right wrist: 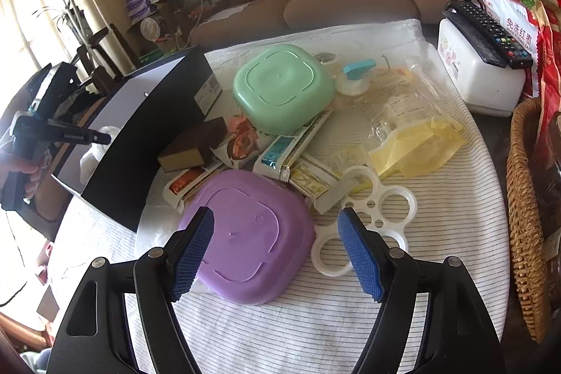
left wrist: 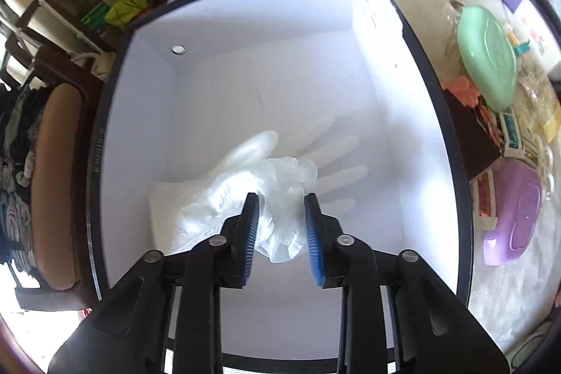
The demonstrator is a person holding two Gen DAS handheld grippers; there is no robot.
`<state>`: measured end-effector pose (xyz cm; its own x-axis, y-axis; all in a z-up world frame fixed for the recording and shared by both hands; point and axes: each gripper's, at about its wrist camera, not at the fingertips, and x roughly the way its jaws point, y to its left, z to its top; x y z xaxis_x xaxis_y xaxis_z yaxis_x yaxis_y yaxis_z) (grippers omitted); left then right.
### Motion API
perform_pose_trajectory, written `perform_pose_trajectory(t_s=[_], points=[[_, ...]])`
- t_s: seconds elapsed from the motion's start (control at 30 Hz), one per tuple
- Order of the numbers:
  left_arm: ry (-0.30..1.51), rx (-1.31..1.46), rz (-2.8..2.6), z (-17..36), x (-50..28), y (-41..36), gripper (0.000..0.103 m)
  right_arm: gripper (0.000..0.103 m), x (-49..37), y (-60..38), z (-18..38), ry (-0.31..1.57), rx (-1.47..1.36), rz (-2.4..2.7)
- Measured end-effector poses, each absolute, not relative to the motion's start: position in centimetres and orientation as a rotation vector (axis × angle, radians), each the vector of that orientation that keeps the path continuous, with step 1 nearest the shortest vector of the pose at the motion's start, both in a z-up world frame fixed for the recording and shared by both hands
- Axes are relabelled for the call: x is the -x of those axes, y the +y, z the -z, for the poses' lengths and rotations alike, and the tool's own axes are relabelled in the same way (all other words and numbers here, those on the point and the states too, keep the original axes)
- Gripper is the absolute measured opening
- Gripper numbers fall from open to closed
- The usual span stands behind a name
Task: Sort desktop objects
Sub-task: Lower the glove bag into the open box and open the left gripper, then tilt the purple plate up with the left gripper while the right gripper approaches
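A: Left gripper (left wrist: pixel 280 226) is over the white-lined box (left wrist: pixel 434 93). Jaws spread; a crumpled clear plastic glove (left wrist: pixel 280 184) sits between the pads, and I cannot tell whether they touch it. Looks let go or about to be.

B: Anything else in there?

A: A whiter glove (left wrist: pixel 326 156) flat on the box floor, fingers toward 2 o'clock. Nothing else visible inside.

B: Right side?

A: Right gripper (right wrist: pixel 277 255) spread wide, holding nothing, hovering above the purple lid (right wrist: pixel 245 251) at the near edge of the striped cloth (right wrist: pixel 315 321).

B: So what's left on the table?

A: Most of it. From the purple lid: white ring holder (right wrist: pixel 368 216) at 3 o'clock, yellow bag (right wrist: pixel 413 146) at 2, green lid (right wrist: pixel 282 86) at 12, sponge block (right wrist: pixel 193 149) at 10, flat sachets (right wrist: pixel 280 153) scattered between. The box stands at 10 o'clock, beyond the sponge.

B: Progress, then?

A: Early, I'd judge. Gloves boxed, the pile barely dented. Purple lid seems the likely next pick.
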<state>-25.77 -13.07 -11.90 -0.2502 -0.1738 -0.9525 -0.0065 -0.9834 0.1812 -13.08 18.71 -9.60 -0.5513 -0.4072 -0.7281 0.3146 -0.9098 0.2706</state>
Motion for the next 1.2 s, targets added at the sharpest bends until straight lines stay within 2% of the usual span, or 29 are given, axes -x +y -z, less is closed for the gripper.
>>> perform_pose_trajectory(t_s=[0.07, 0.1, 0.13, 0.17, 0.27, 0.43, 0.53, 0.6, 0.7, 0.83, 0.97, 1.2], points=[[-0.184, -1.818, 2.446, 10.8, 25.2, -12.8, 0.041, 0.076, 13.2, 18.8, 9.8, -0.148, -1.198, 2.452], [-0.139, -1.793, 2.475, 9.8, 24.9, -13.0, 0.057, 0.076, 13.2, 18.8, 9.8, -0.149, -1.2, 2.454], [-0.08, -1.764, 2.511, 8.6, 24.5, -13.3, 0.077, 0.076, 13.3, 18.9, 9.8, -0.153, -1.2, 2.454], [-0.006, -1.734, 2.564, 7.2, 24.0, -13.6, 0.082, 0.076, 13.3, 19.0, 9.8, -0.158, -1.199, 2.455], [0.202, -1.592, 2.733, 2.6, 21.8, -13.8, 0.083, 0.076, 13.2, 19.3, 9.4, -0.165, -1.189, 2.466], [0.337, -1.39, 2.889, -1.9, 18.3, -12.8, 0.088, 0.076, 13.2, 21.0, 8.5, -0.197, -1.166, 2.518], [0.354, -1.313, 2.983, -2.0, 16.4, -9.5, 0.092, 0.076, 13.5, 23.2, 7.9, -0.248, -1.154, 2.572], [0.446, -1.297, 3.044, -0.8, 15.9, -8.0, 0.096, 0.076, 13.6, 24.8, 7.6, -0.29, -1.145, 2.596], [0.588, -1.369, 3.08, 2.7, 16.0, -4.5, 0.096, 0.076, 13.5, 26.5, 7.4, -0.295, -1.142, 2.634], [0.483, -1.47, 3.09, 7.7, 16.4, 0.3, 0.096, 0.077, 13.5, 27.2, 7.8, -0.291, -1.168, 2.624], [0.475, -1.448, 3.153, 10.5, 15.8, 2.8, 0.096, 0.077, 14.3, 27.4, 9.1, -0.323, -1.216, 2.577], [0.141, -1.591, 3.108, 14.5, 14.7, 4.8, 0.096, 0.077, 15.4, 26.5, 11.5, -0.475, -1.29, 2.425]])
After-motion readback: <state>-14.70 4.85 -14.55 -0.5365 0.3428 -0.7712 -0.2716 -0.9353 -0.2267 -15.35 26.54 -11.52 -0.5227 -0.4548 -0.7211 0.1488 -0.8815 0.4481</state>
